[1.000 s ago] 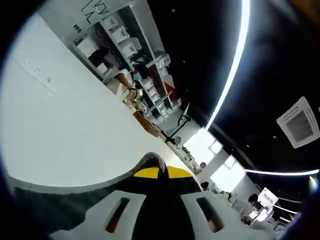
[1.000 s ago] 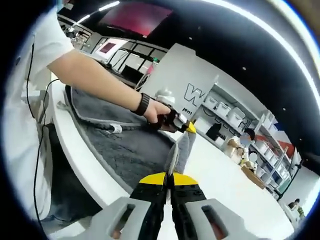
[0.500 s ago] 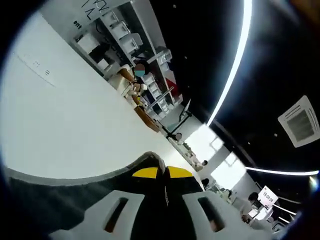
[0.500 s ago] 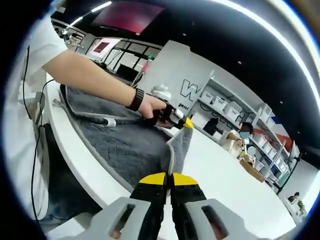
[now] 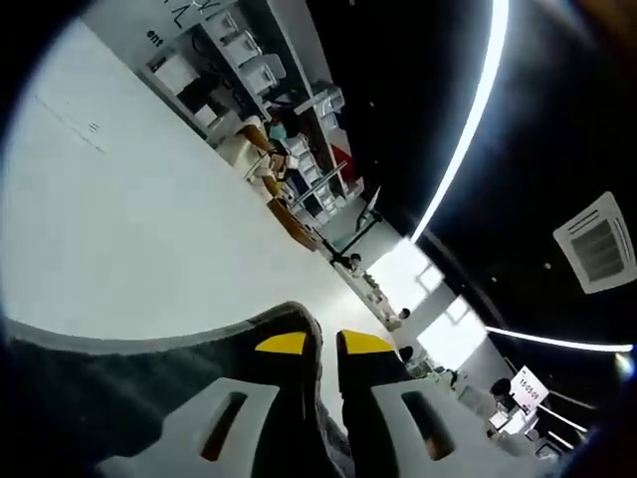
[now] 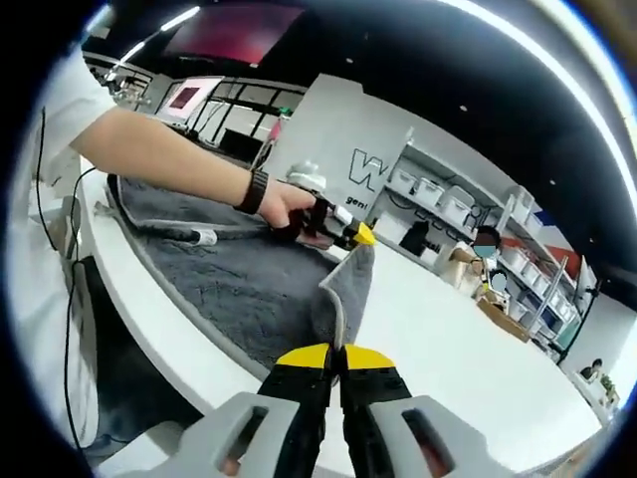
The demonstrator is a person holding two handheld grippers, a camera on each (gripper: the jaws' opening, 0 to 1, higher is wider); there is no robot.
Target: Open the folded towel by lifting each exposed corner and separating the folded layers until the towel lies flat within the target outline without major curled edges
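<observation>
A dark grey towel [image 6: 234,284] with a pale hem lies spread on the white table [image 6: 448,334]. My right gripper [image 6: 336,356] is shut on a fold of its edge, and that flap stands up to a corner [image 6: 358,261]. Just beyond the corner, a hand [image 6: 284,204] holds my left gripper [image 6: 346,233] low over the towel's far part. In the left gripper view the left gripper [image 5: 320,347] has its yellow-tipped jaws parted by a narrow gap. The towel's hem [image 5: 284,317] curls against the left jaw, and grey cloth [image 5: 90,398] lies below.
The table top [image 5: 129,229] stretches away past the towel. Shelves with white bins [image 6: 453,209] and a seated person [image 6: 481,254] are at the back. The holder's forearm [image 6: 169,149] reaches over the towel, and the table's near rim [image 6: 149,329] runs left of my right gripper.
The left gripper's jaws, pressed together on the towel's hem before, have parted a little. The right gripper stays shut on its flap, and the towel lies a bit flatter.
</observation>
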